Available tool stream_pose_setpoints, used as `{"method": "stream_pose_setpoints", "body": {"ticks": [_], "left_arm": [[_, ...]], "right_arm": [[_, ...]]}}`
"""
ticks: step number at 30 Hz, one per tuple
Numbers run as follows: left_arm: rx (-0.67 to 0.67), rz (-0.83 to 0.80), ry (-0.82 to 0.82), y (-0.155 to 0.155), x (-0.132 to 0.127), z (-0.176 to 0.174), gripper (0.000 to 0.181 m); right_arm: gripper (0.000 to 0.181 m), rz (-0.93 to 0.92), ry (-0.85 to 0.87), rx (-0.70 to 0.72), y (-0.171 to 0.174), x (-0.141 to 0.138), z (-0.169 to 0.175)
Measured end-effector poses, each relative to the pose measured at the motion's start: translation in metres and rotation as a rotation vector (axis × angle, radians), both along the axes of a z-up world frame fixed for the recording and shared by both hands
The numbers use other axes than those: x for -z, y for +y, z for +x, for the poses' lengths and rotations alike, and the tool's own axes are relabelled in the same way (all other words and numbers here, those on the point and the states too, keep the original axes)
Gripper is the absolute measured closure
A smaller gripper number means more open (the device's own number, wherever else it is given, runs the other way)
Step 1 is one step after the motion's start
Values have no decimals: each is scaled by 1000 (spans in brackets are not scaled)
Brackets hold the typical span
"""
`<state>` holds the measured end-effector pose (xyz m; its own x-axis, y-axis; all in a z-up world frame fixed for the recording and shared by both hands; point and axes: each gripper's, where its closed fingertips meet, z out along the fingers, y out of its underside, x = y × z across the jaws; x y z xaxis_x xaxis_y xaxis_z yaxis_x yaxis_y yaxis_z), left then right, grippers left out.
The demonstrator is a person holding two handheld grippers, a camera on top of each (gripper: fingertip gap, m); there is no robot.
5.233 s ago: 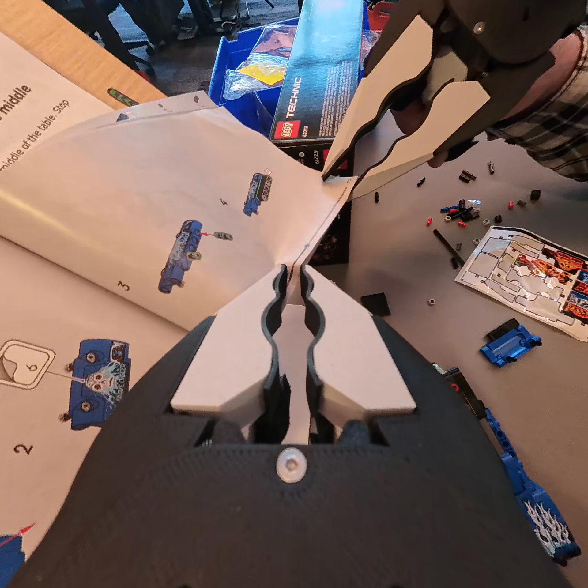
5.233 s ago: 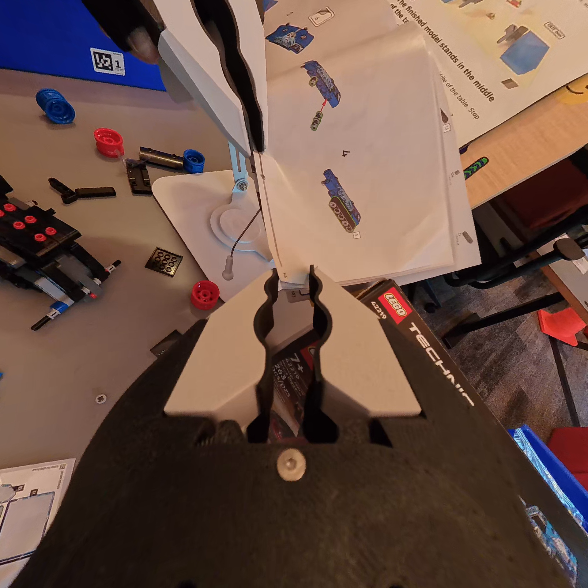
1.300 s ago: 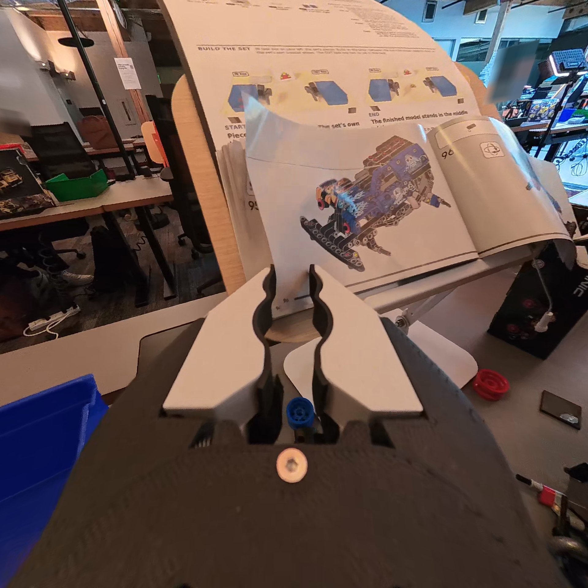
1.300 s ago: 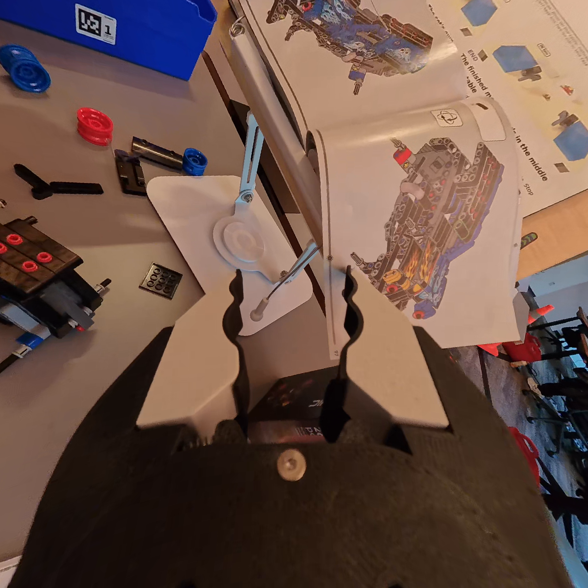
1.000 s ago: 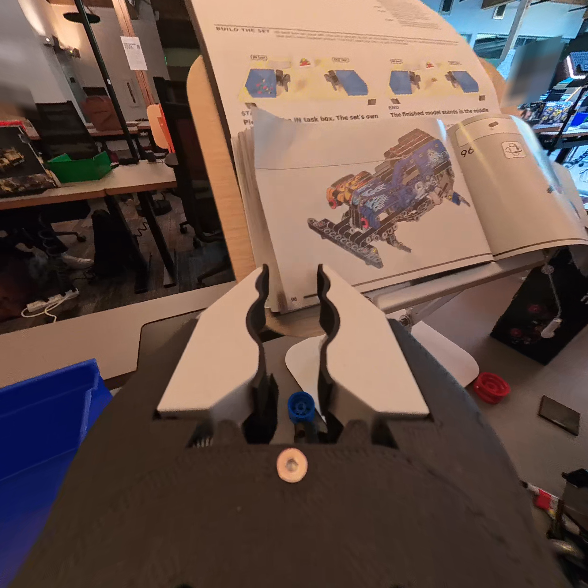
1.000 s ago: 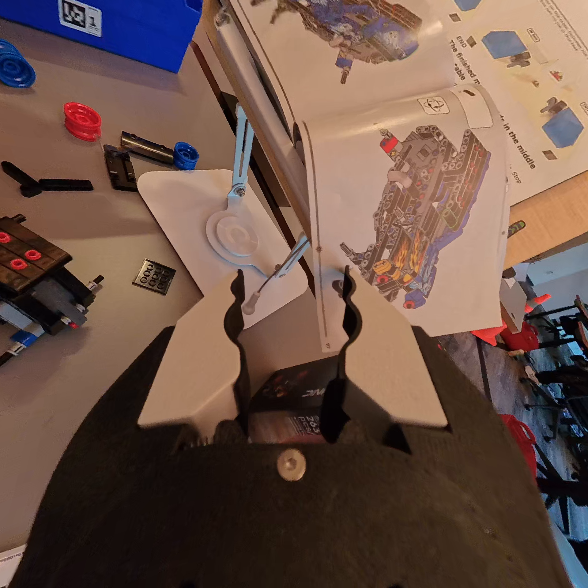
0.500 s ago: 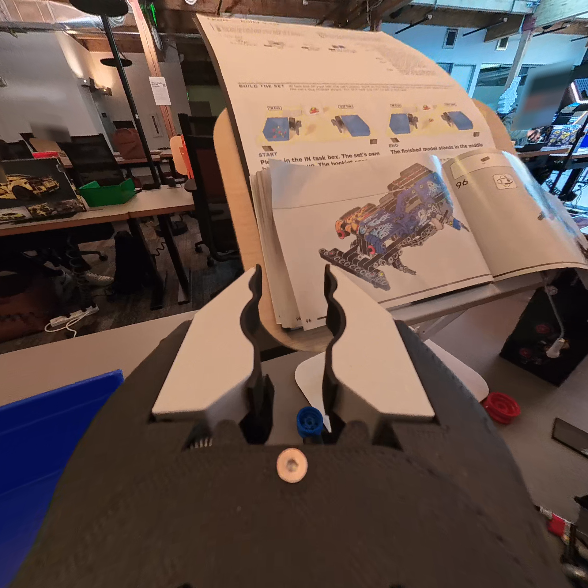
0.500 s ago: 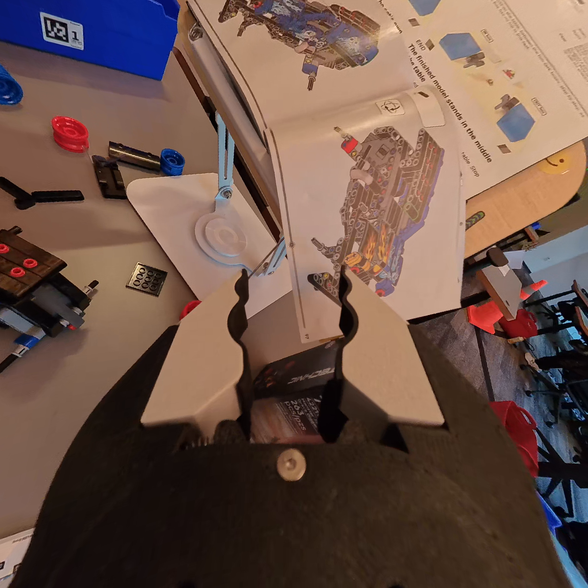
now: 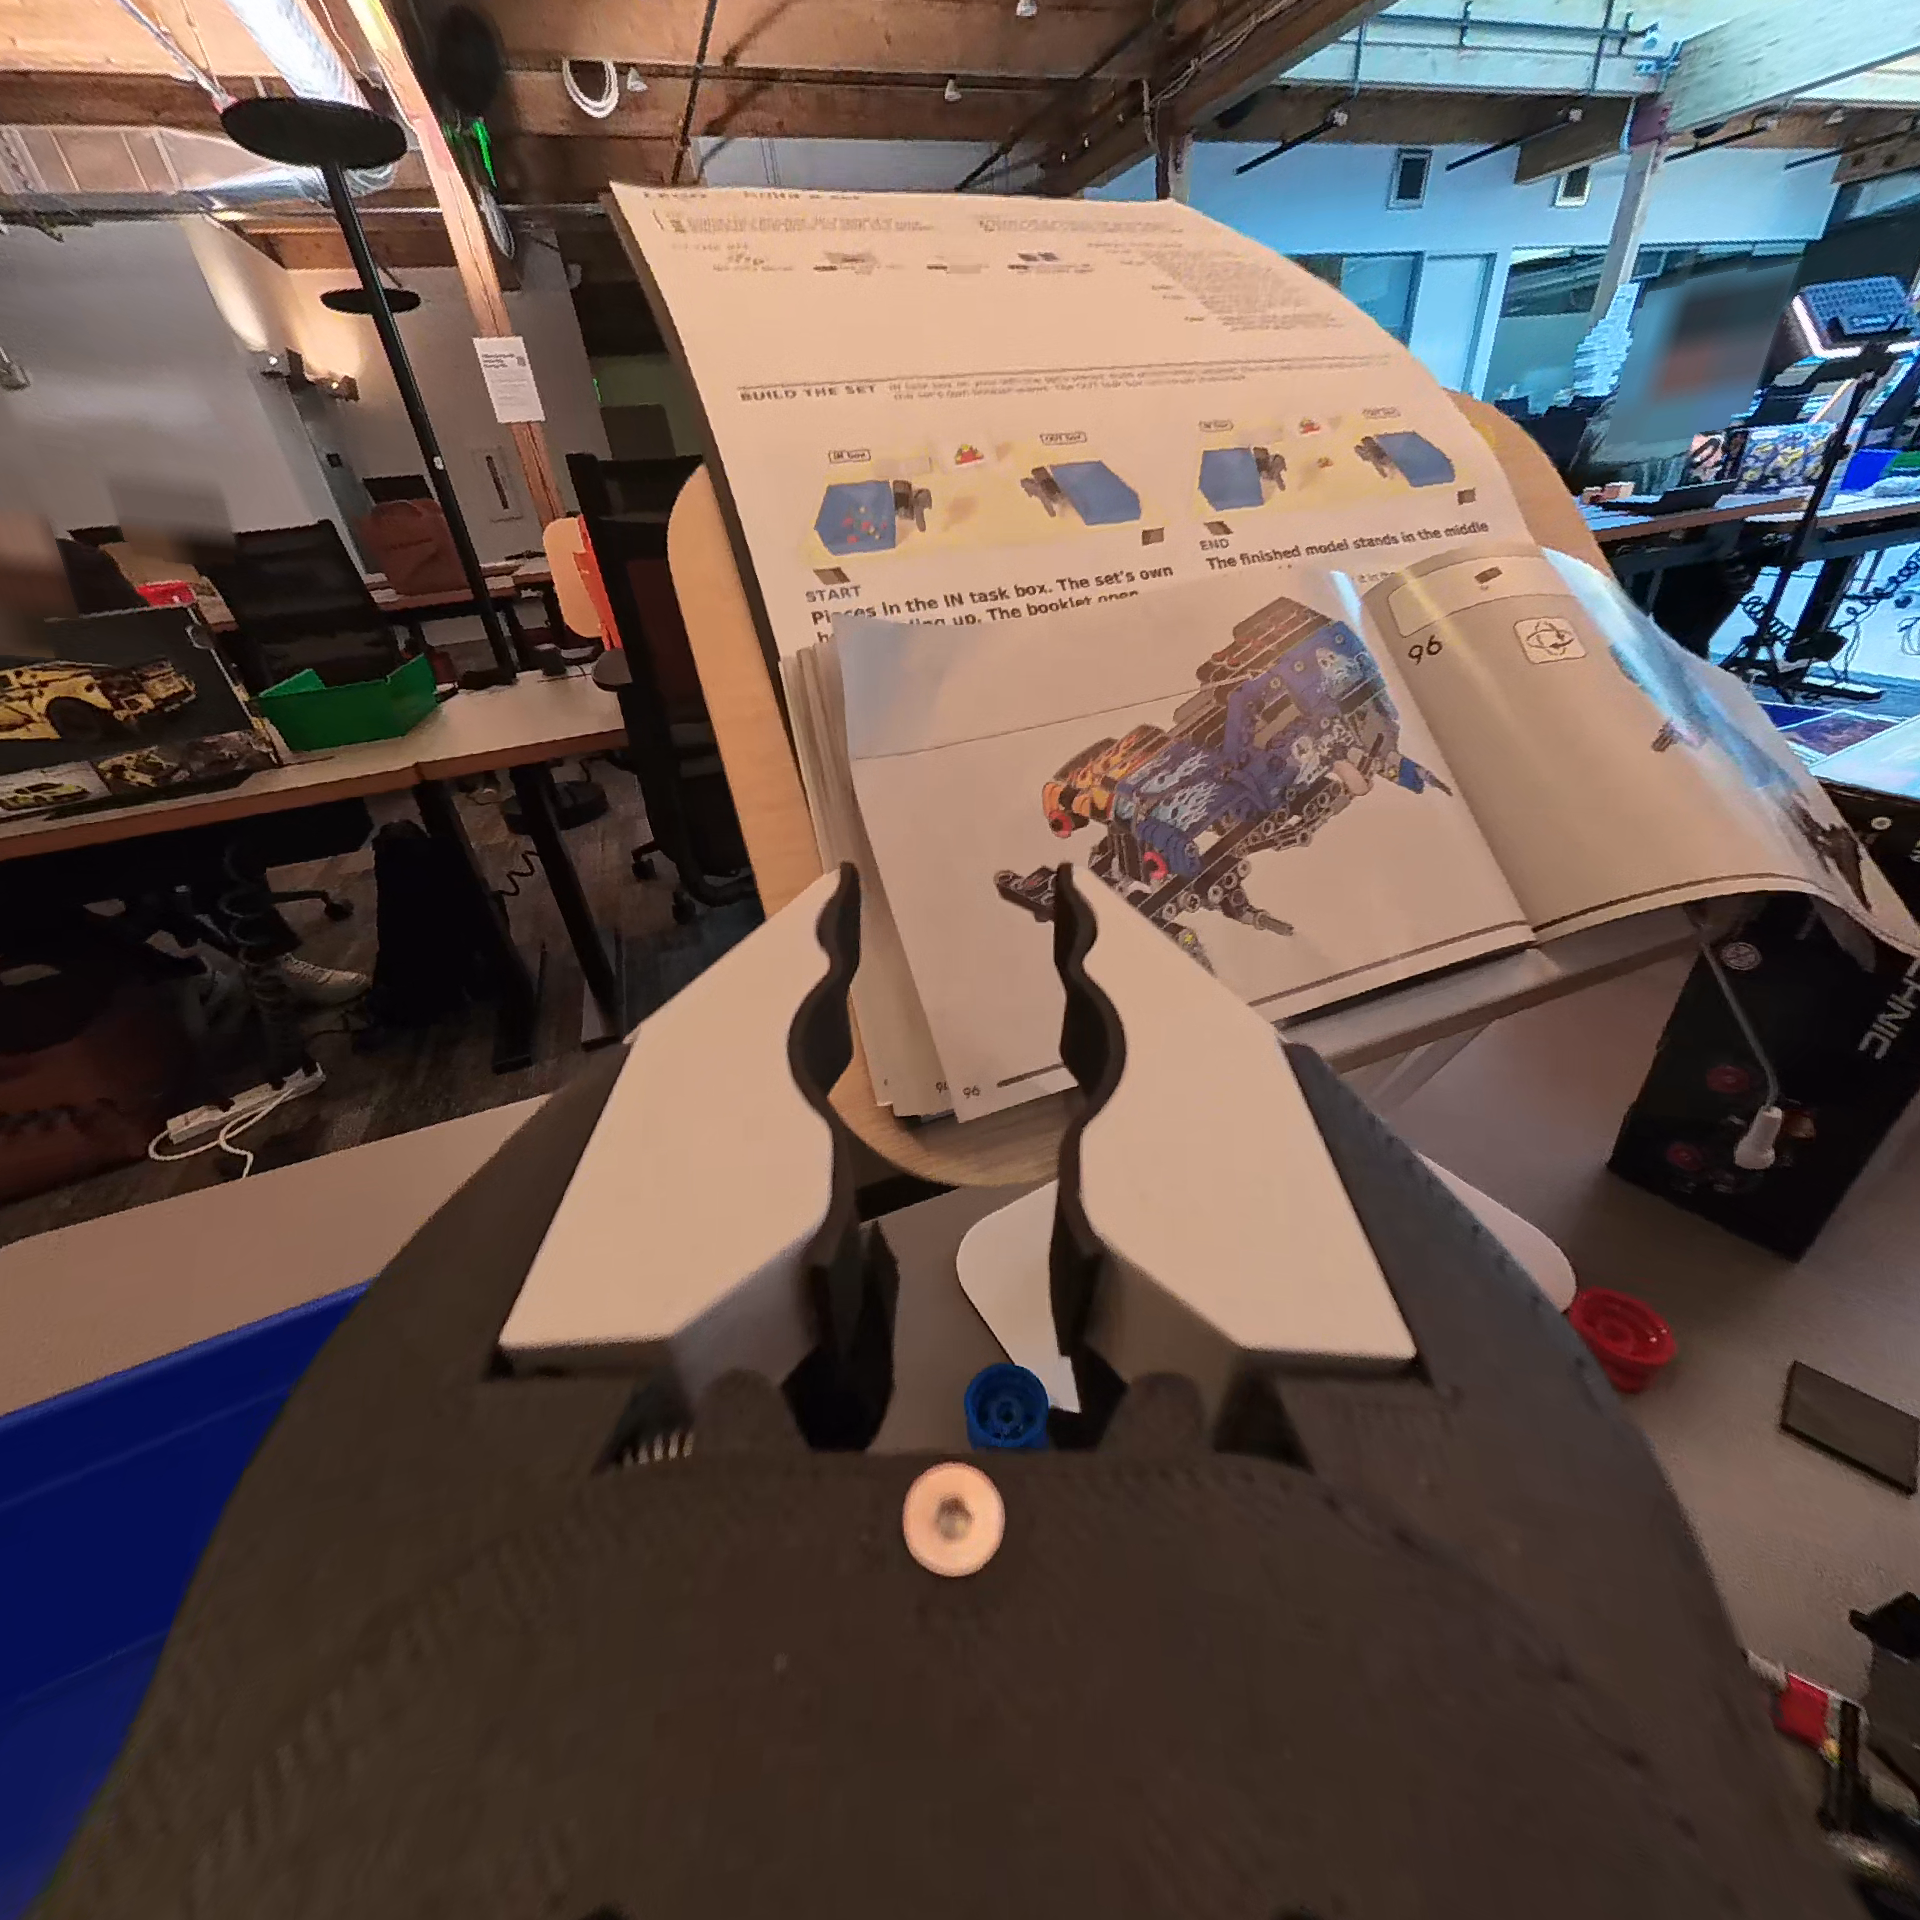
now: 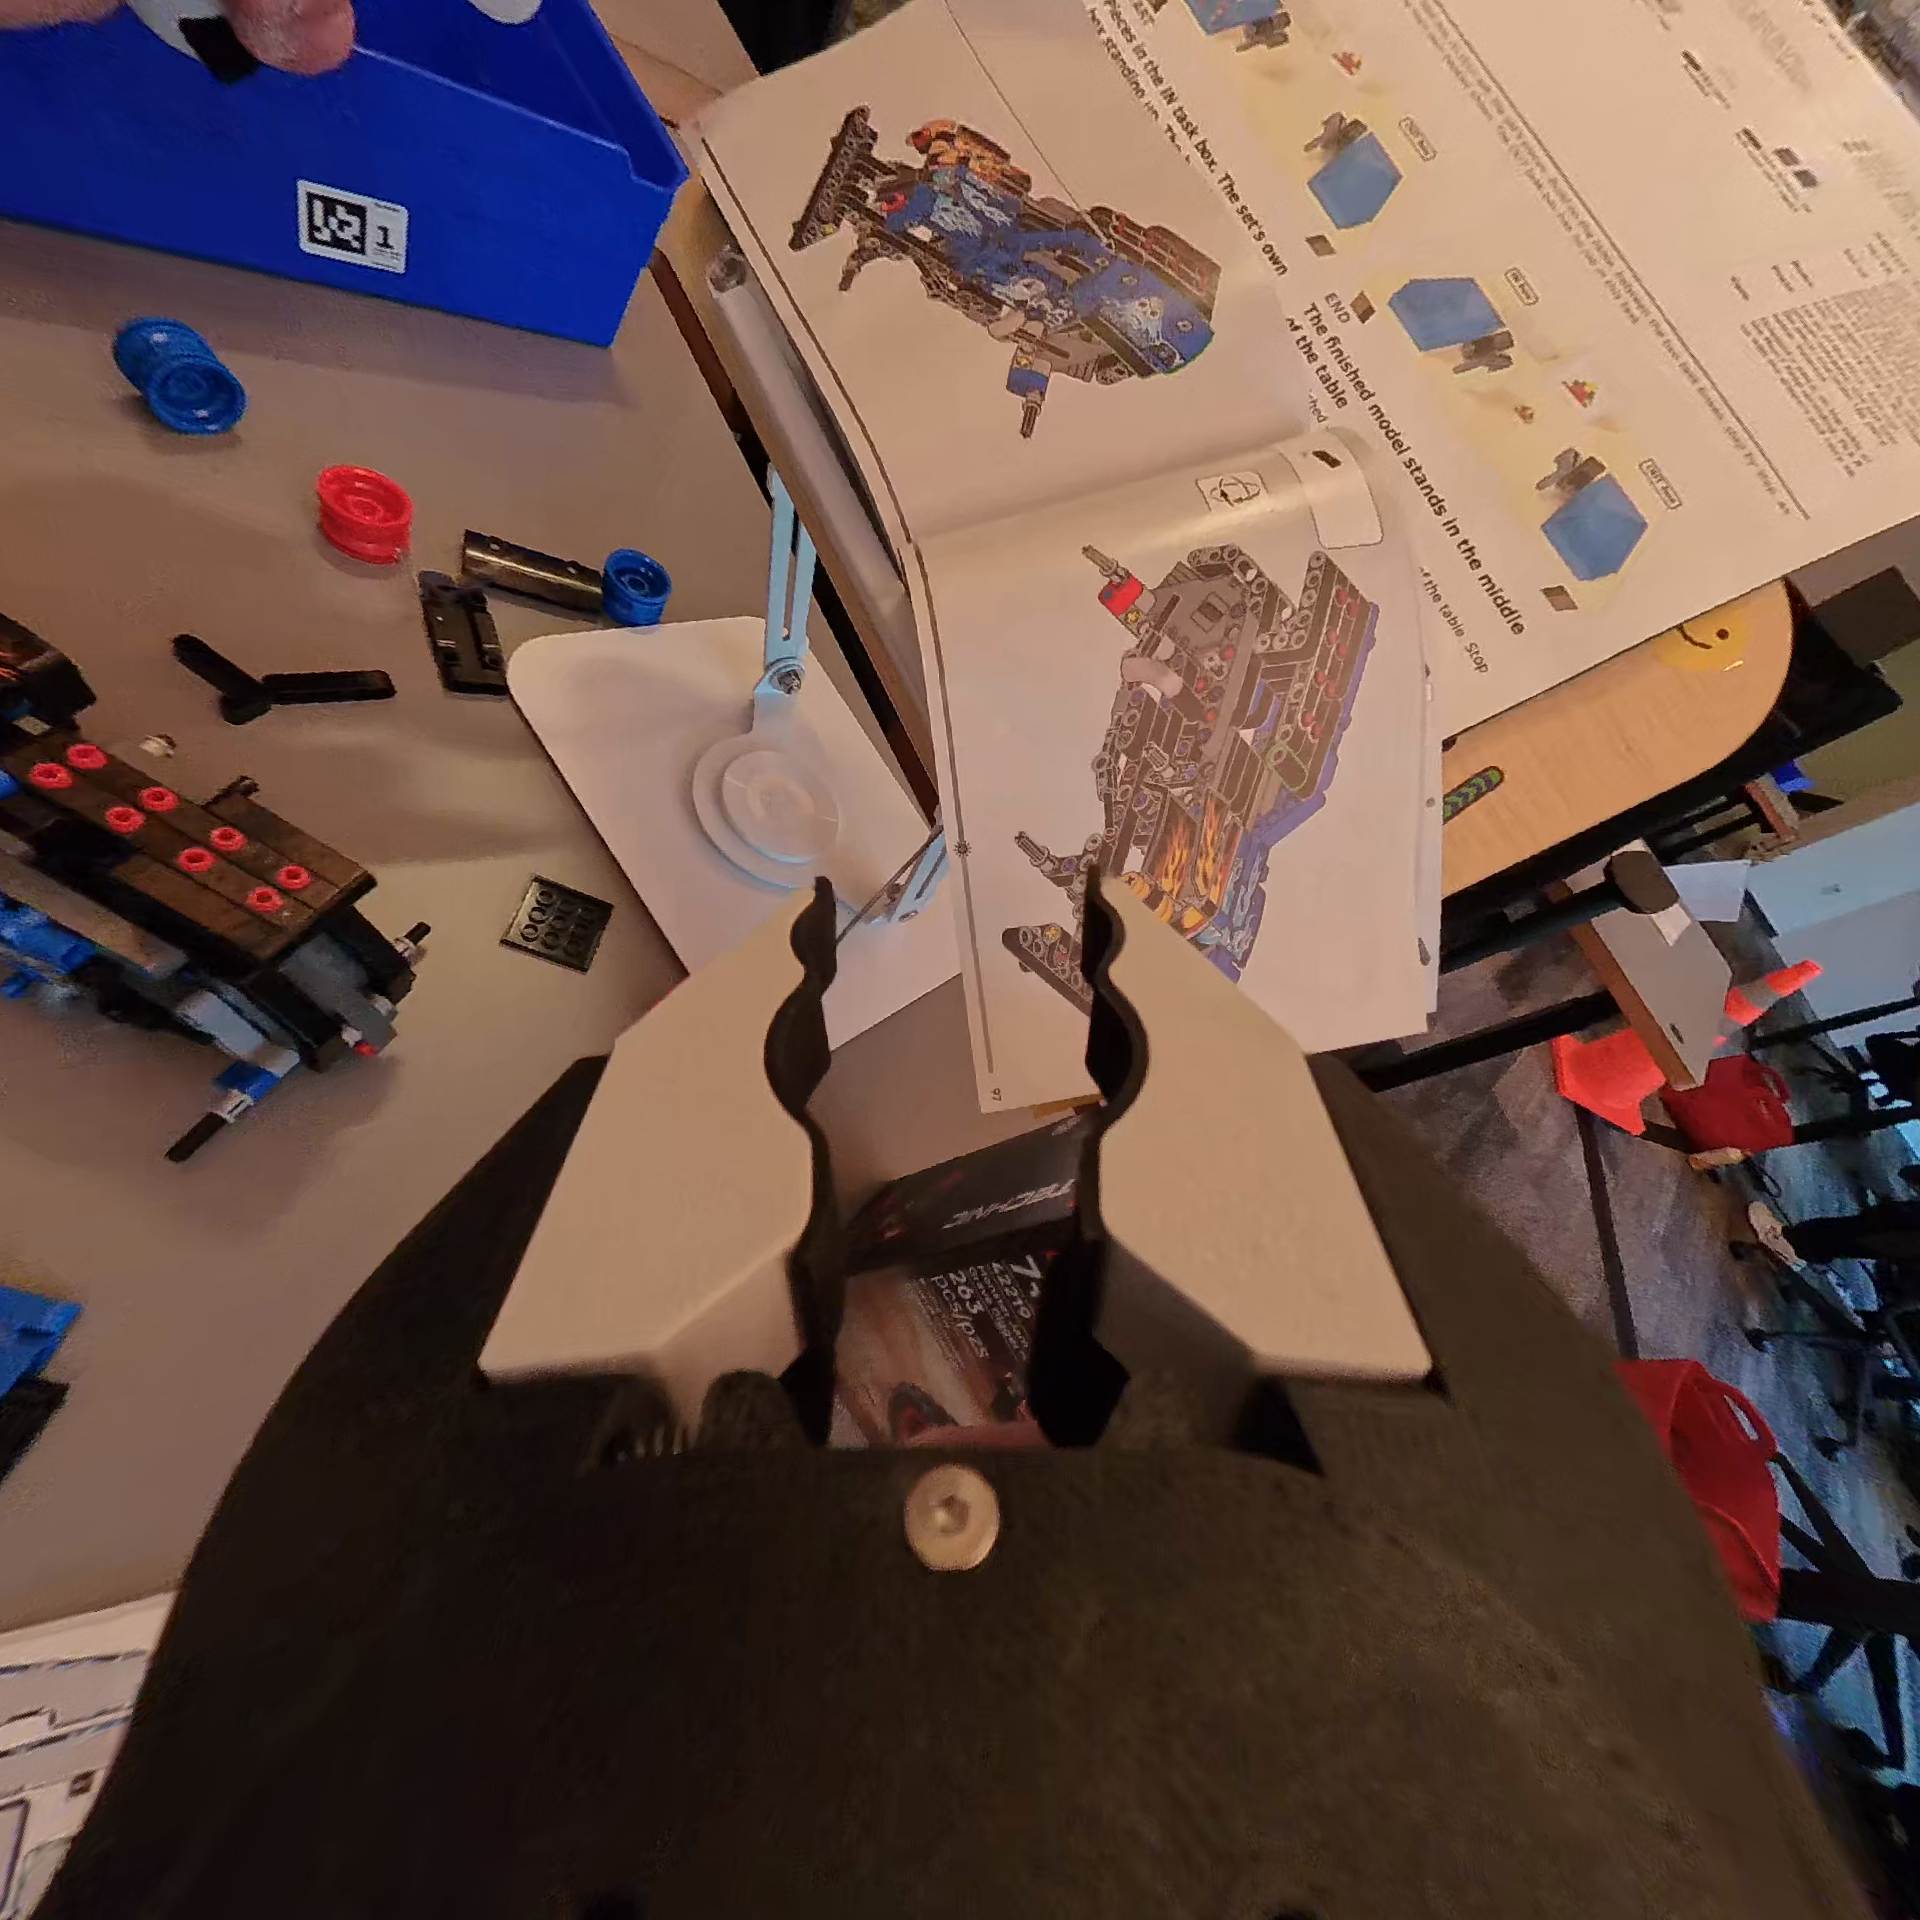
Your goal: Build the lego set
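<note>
Left wrist view shows the left gripper [image 9: 956,904] with its jaws spread and nothing between them, aimed at the instruction booklet [image 9: 1174,831] lying open on its stand [image 9: 1382,1029] mid-frame, a red wheel [image 9: 1621,1335] on the grey table [image 9: 1766,1320] at the right. Right wrist view has the right gripper [image 10: 956,899] equally parted and empty above the dark set box [image 10: 966,1205], while the partly built lego model [image 10: 177,914] sits at the left edge, with a blue wheel [image 10: 182,374], a second red wheel [image 10: 364,514] and a blue bin [image 10: 343,156] toward the upper left.
</note>
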<state>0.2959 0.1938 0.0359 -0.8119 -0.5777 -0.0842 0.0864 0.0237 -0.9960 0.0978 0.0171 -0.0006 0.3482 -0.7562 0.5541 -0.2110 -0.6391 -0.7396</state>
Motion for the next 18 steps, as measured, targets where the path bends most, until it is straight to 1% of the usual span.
{"method": "stream_pose_setpoints", "body": {"ticks": [8,13,16,18], "left_arm": [[15,-8,-41,0,-12,-8,146],[25,-12,-58,2,-19,-13,146],[33,-20,-64,2,-22,-15,147],[41,-21,-64,0,-23,-16,146]], "right_arm": [[139,-8,-32,-65,24,-30,-22],[140,-4,-23,-122,43,-44,-39],[139,12,12,-167,58,-44,-53],[139,10,68,-189,66,-29,-63]]}}
